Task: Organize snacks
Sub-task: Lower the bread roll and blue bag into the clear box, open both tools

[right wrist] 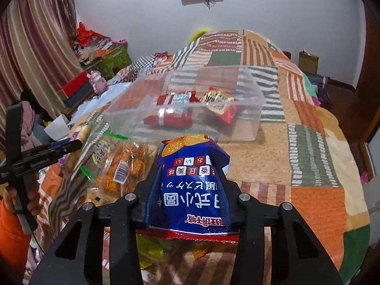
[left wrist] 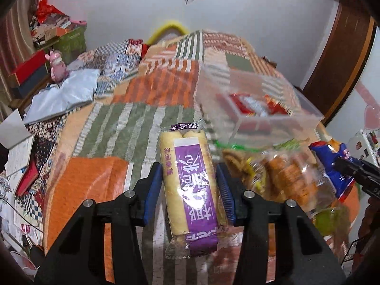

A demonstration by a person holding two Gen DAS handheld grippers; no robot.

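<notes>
Bin [right wrist: 251, 128] on the bed [right wrist: 308, 142], two packets [right wrist: 175, 109] inside; cake bag [right wrist: 123, 168] before it, left of the right claw's [right wrist: 187, 194] pouch [right wrist: 190, 190].

A bed covered by a patchwork quilt [right wrist: 306, 142] of orange, green-striped and cream squares carries everything. Ahead of the right jaws a clear plastic bin [right wrist: 237, 128] sits on it, with red snack packets [right wrist: 175, 109] inside. Just left of those jaws lies a clear bag of golden-brown pastries [right wrist: 128, 166]. Far left of the left jaws, a crumpled pale sheet [left wrist: 64, 95] rests near the quilt's edge.
</notes>
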